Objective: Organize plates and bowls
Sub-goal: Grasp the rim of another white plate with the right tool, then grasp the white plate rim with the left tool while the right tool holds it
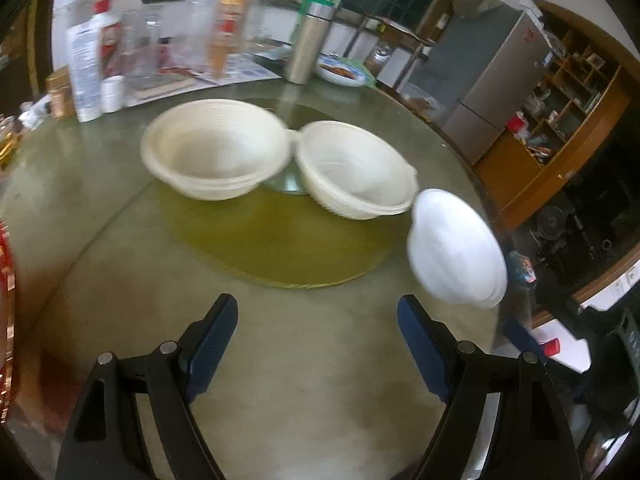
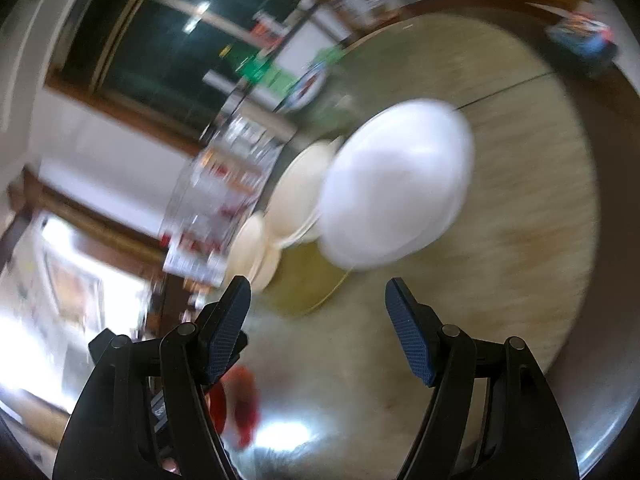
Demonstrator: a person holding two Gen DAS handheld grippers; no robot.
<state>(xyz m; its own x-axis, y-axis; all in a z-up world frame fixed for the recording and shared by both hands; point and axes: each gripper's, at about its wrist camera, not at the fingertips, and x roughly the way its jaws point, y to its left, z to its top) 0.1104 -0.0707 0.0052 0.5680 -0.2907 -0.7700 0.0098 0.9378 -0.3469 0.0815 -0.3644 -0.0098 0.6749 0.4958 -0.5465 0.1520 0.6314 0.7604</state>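
Left wrist view: left gripper (image 1: 316,316) at bottom centre, jaws spread wide, blue-padded fingers (image 1: 212,344) with nothing between them, only bare round greenish glass-topped table (image 1: 120,264) showing in the gap. Two cream-coloured round plastic bowls sit upright mid-frame on a yellow-green circular mat (image 1: 280,248): left cream bowl (image 1: 216,148) and right cream bowl (image 1: 356,168), rims touching or nearly so; blur prevents telling which. A white round bowl (image 1: 456,248) appears tilted at right of centre, near the table edge, just beside the right cream bowl; whether it rests on the table cannot be told. Bottles, a steel flask (image 1: 308,44) and a white cup (image 1: 111,93) crowd the upper left. Right wrist view: heavily blurred and rolled. Right gripper (image 2: 318,300) at bottom centre, jaws also well apart and empty, table surface between the pads. White bowl (image 2: 396,188) fills frame centre, beyond the fingertips, not touching them; cream bowls (image 2: 296,200) lie just left of it.
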